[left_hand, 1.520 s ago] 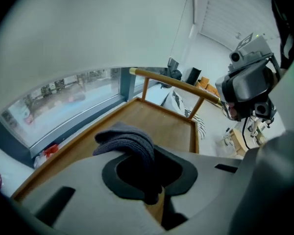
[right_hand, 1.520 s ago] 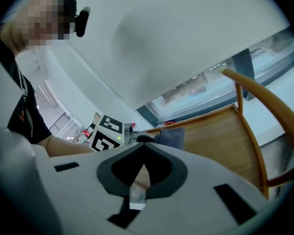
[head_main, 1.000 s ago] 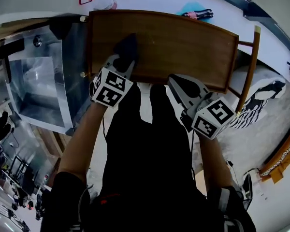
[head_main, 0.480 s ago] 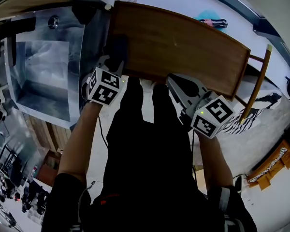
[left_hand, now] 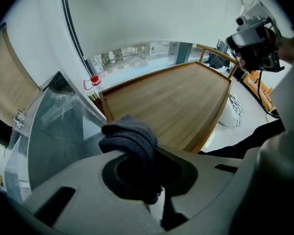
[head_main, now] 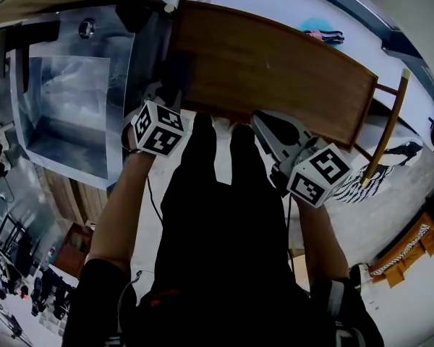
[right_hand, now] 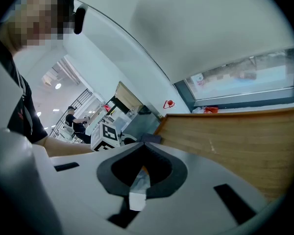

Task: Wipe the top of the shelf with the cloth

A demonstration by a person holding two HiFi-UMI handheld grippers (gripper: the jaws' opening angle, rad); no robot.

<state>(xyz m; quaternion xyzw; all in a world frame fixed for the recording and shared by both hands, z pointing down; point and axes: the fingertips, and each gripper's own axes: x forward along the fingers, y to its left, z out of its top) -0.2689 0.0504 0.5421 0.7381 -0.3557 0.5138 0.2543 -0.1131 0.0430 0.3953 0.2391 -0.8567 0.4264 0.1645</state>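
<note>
In the head view, the wooden shelf [head_main: 275,63] lies across the top of the picture, with its brown top bare. To the left of it stands a steel basin [head_main: 65,96]. The left hand-held gripper [head_main: 166,96] points at the near left corner of the shelf, between shelf and basin. This corner is too dark here to see what the gripper carries. The right hand-held gripper [head_main: 264,125] points at the near edge of the shelf, to the right of the middle. The legs of the person, in black trousers [head_main: 217,215], fill the space between the two arms.

In the left gripper view, the left hand-held gripper [left_hand: 137,153] is clenched on a dark grey cloth [left_hand: 128,133]. The cloth is bunched up and stands out above the jaws. It sits at the near left corner of the shelf top [left_hand: 171,99], half over the wood and half over the basin side. I cannot tell if it touches the wood. A red sign [left_hand: 93,80] hangs on the wall behind the shelf.

In the right gripper view, the right hand-held gripper [right_hand: 143,148] has its jaws pressed together, and no object of the scene is between them. It is just above the near edge of the shelf top [right_hand: 235,136].
</note>
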